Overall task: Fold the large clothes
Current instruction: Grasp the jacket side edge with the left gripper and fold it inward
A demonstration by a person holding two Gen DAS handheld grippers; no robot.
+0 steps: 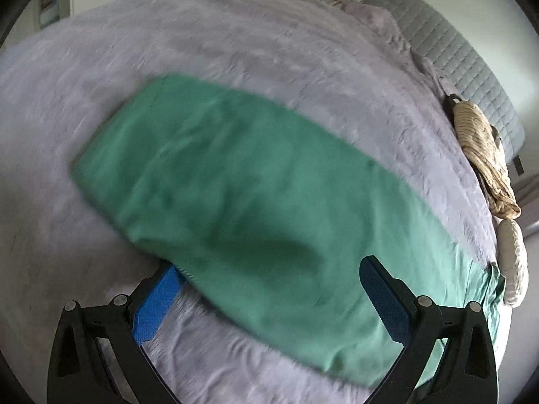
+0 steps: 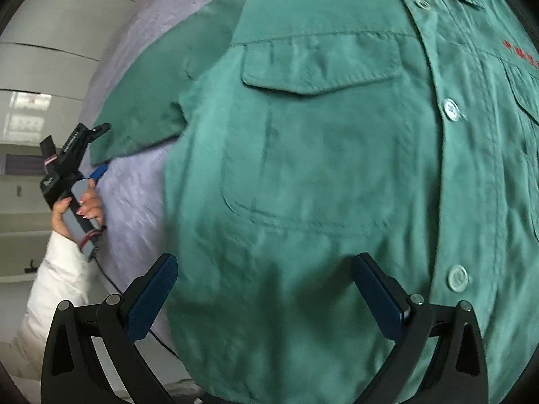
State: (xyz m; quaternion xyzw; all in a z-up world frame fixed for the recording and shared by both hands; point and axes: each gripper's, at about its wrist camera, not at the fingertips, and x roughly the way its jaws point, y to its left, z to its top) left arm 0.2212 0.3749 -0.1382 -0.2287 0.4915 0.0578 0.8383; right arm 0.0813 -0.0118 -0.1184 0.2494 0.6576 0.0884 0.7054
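Both grippers tip steeply down over the bed now. The left gripper (image 1: 269, 299) hangs with jaws spread wide astride the short sleeve of the green shirt (image 1: 235, 181), pads clear of the cloth. From the right-hand camera, the left hand (image 2: 79, 210) wraps the handle, white sleeve (image 2: 50, 289) trailing back. The right gripper (image 2: 266, 296) hovers over the shirt's front below the chest pocket (image 2: 316, 148), jaws wide, pinching nothing. The shirt lies flat, buttoned, on the lilac bedspread (image 1: 235, 40), with bare cover all round the sleeve end. A beige bundle (image 1: 481, 155) sits along the far edge.
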